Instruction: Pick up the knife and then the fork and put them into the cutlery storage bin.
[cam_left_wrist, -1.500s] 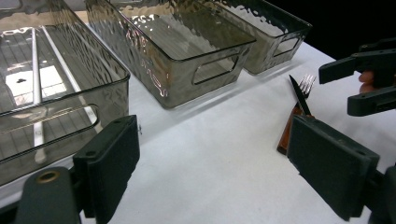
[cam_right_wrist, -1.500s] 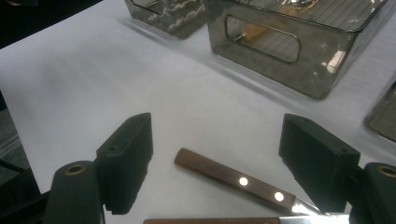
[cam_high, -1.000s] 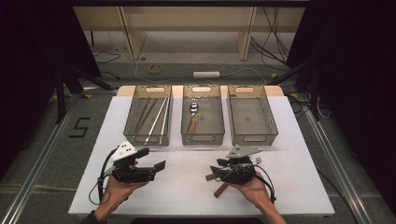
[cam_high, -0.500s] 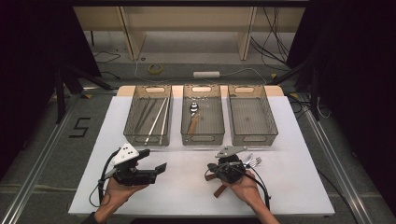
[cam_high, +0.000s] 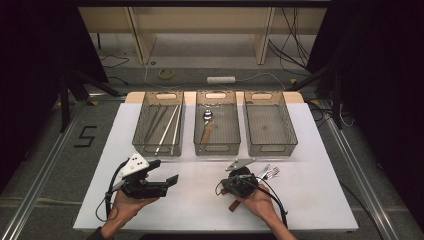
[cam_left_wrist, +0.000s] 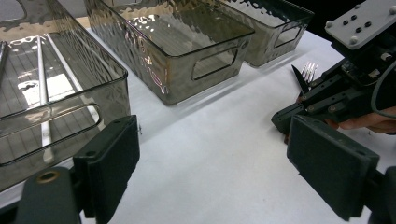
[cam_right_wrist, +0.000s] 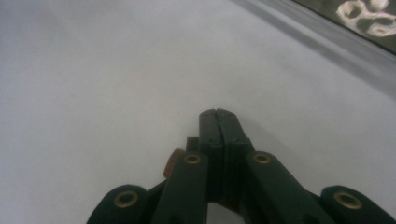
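Near edge of the white desk (cam_high: 310, 150): left gripper (cam_high: 165, 174) held low over bare surface, jaws spread wide, nothing between them. Right gripper (cam_high: 239, 186) points down at the desk, jaws pressed together; a brown handle (cam_high: 233, 205) shows just beneath it, grasp unclear. Fork (cam_high: 269, 173) lies just right of it. Beyond, three bins: left bin (cam_high: 161, 122) holds thin metal rods, middle bin (cam_high: 216, 121) a spoon (cam_high: 207, 125).

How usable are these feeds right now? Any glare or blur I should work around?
High view: even light, dark surroundings, table sharp. Left gripper view: bright reflections on the smoky bin walls; near jaw pads soft. Right gripper view: blurry throughout, the closed right gripper soft against a featureless white surface.
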